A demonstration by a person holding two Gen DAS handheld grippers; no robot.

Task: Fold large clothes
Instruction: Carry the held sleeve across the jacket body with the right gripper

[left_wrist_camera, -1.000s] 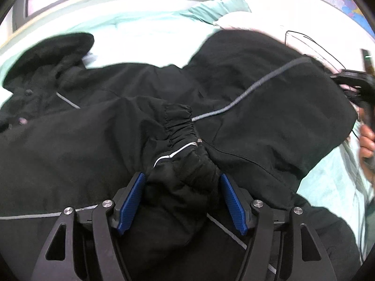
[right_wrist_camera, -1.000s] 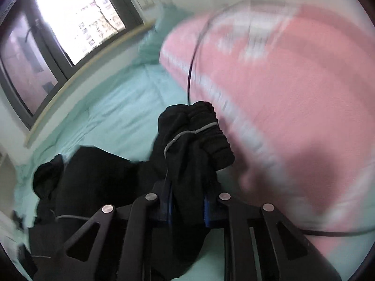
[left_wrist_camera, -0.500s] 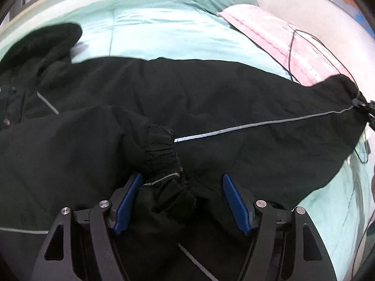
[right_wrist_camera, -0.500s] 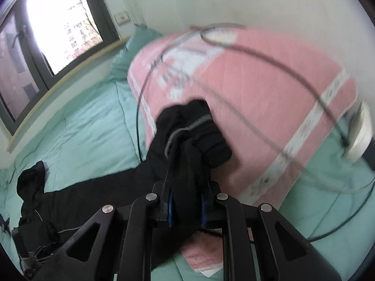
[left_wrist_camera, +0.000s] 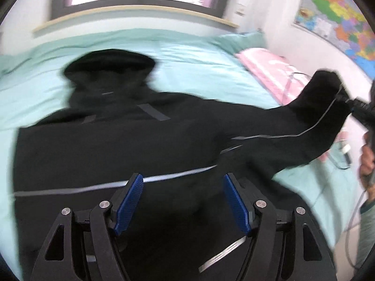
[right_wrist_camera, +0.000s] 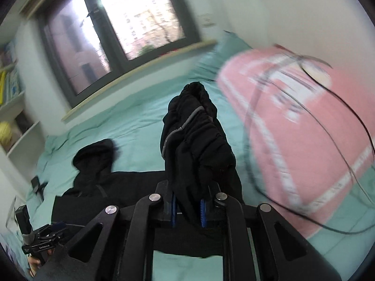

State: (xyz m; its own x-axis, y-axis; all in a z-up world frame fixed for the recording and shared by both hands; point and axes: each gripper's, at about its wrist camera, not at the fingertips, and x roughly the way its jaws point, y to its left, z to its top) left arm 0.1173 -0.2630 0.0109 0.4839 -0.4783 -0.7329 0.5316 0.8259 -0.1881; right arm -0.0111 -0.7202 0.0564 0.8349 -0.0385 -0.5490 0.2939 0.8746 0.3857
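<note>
Lying spread across a mint-green bedspread [left_wrist_camera: 199, 53] is a black hooded jacket [left_wrist_camera: 117, 145], back upward, its hood [left_wrist_camera: 110, 65] pointing toward the window [right_wrist_camera: 121, 30] and thin grey reflective piping [left_wrist_camera: 168, 175] running across the body.

Left gripper [left_wrist_camera: 182, 201]: jaws stand wide apart, blue pads [left_wrist_camera: 129, 201] on either side of empty air. Black cloth shows beyond and below them, but neither pad presses on it; nothing is held. In the right wrist view this same tool appears small at the lower left edge [right_wrist_camera: 44, 236].

Right gripper [right_wrist_camera: 187, 208]: jaws drawn nearly together, clamped on the gathered cuff [right_wrist_camera: 194, 135] of one sleeve. The elastic cuff bunches up above the pads, with a grey stripe curving over it. From the left wrist view that sleeve [left_wrist_camera: 304, 126] stretches out from the jacket's body to the right and rises off the bed to the tool [left_wrist_camera: 358, 110], which a hand [left_wrist_camera: 368, 161] grips at the frame's right edge.

Other items:
- pink quilt [right_wrist_camera: 304, 121] with white bands, bundled on the bed's right side, beside the raised cuff
- black cable [right_wrist_camera: 328, 89] looping over the quilt
- green pillow [right_wrist_camera: 225, 51] at the bed's head end, behind the quilt
- coloured wall map [left_wrist_camera: 339, 16] on the right-hand wall
- white shelving [right_wrist_camera: 16, 107] left of the window, contents blurred
</note>
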